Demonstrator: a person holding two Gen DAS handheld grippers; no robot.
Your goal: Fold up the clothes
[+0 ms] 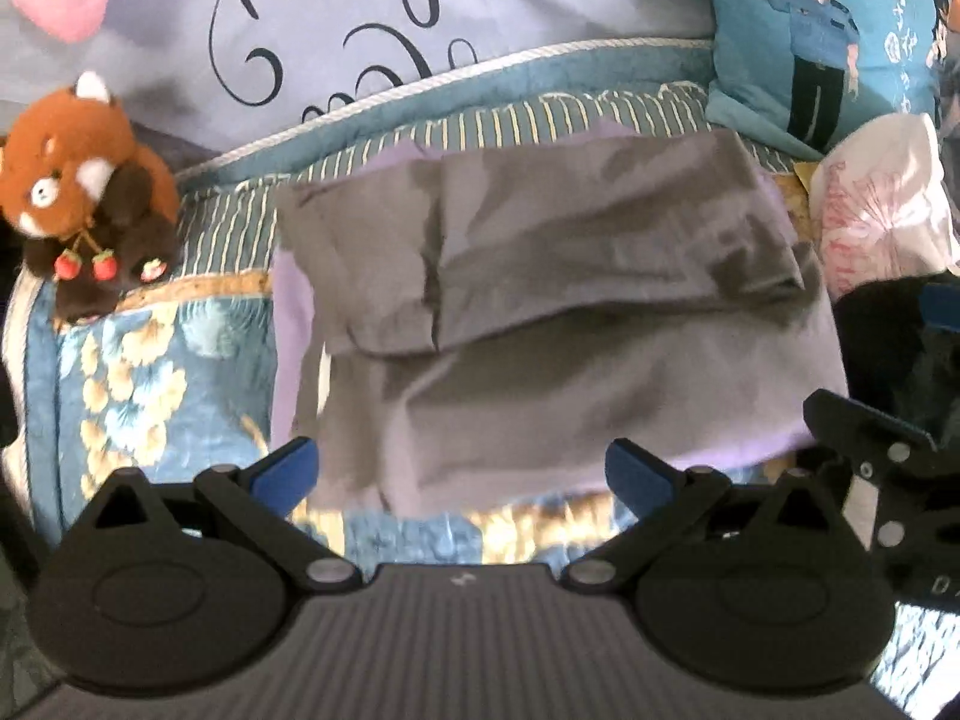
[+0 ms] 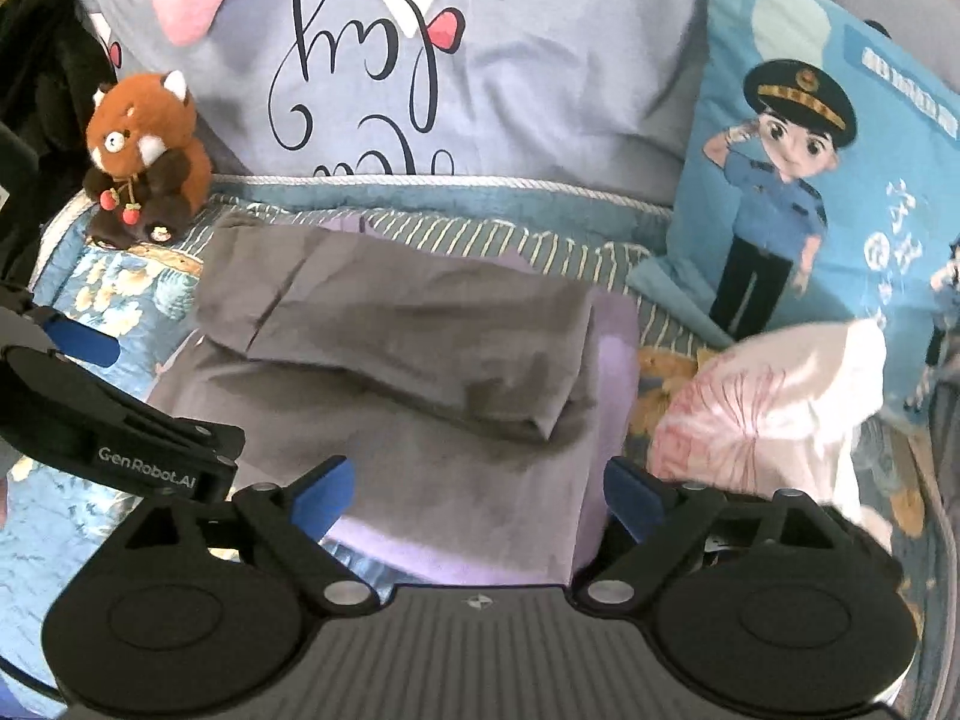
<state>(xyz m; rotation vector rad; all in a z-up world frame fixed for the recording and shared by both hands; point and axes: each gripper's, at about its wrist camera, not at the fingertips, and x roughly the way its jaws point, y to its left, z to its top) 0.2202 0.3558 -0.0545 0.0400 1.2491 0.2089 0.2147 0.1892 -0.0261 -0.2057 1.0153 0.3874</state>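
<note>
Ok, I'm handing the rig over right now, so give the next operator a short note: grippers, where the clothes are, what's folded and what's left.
Left gripper: open, empty, at the near edge of the grey cloth garment.
Right gripper: open, empty, at the same near edge, just right of the left one.
The grey garment lies on the blue floral bedspread, over a lilac cloth. Its far part is already folded toward the near side.
A white garment with pink print sits crumpled to the right, below the blue cartoon-officer cushion.
Left: finish the grey one, then probably fold the white one.
</note>
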